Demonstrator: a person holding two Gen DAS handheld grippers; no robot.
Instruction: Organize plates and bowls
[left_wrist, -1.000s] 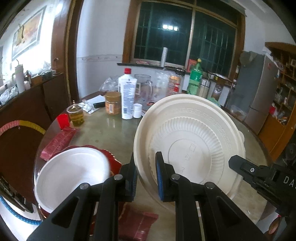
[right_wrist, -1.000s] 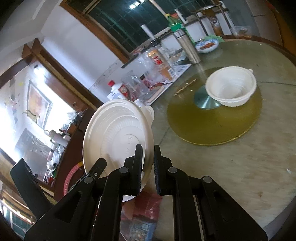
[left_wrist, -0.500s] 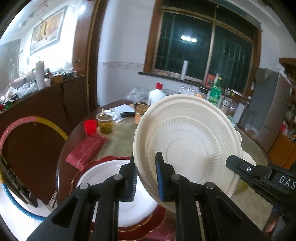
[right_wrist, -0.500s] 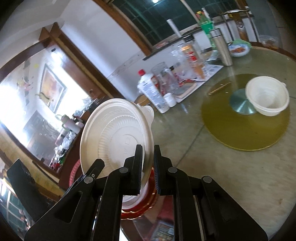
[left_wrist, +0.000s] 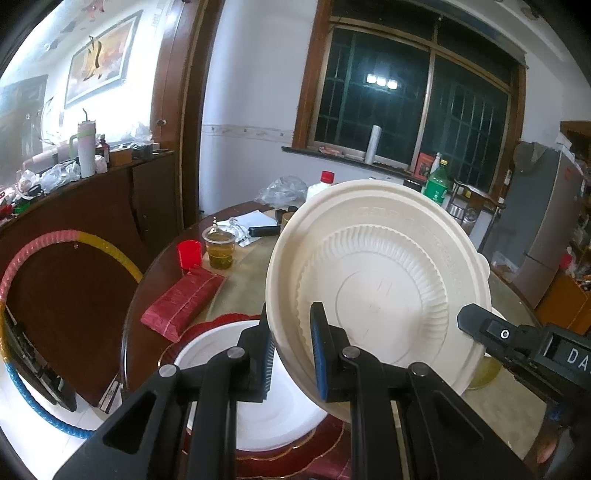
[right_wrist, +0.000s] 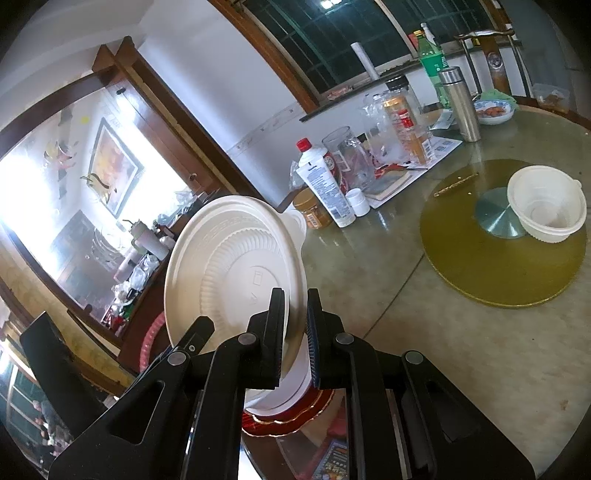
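Both grippers hold one cream plastic bowl (left_wrist: 380, 288), tilted on edge with its ribbed underside facing the cameras. My left gripper (left_wrist: 291, 354) is shut on its lower left rim. My right gripper (right_wrist: 295, 339) is shut on the rim of the same bowl (right_wrist: 236, 269). Below it a white plate (left_wrist: 229, 369) lies on a red scalloped plate (left_wrist: 295, 454) at the table's near edge; both show in the right wrist view (right_wrist: 291, 413). A second cream bowl (right_wrist: 546, 203) stands on the yellow turntable (right_wrist: 495, 273).
The round table (right_wrist: 424, 343) carries a red packet (left_wrist: 181, 299), a red cup (left_wrist: 189, 254), a cup of tea (left_wrist: 219, 248), a white bottle (right_wrist: 321, 184), jars, a steel flask (right_wrist: 460, 105) and a dish of food (right_wrist: 493, 110). A dark sideboard (left_wrist: 92, 206) stands left.
Both grippers have moved the bowl left and toward the near edge, over the white plate on the red plate. The grips have not changed.
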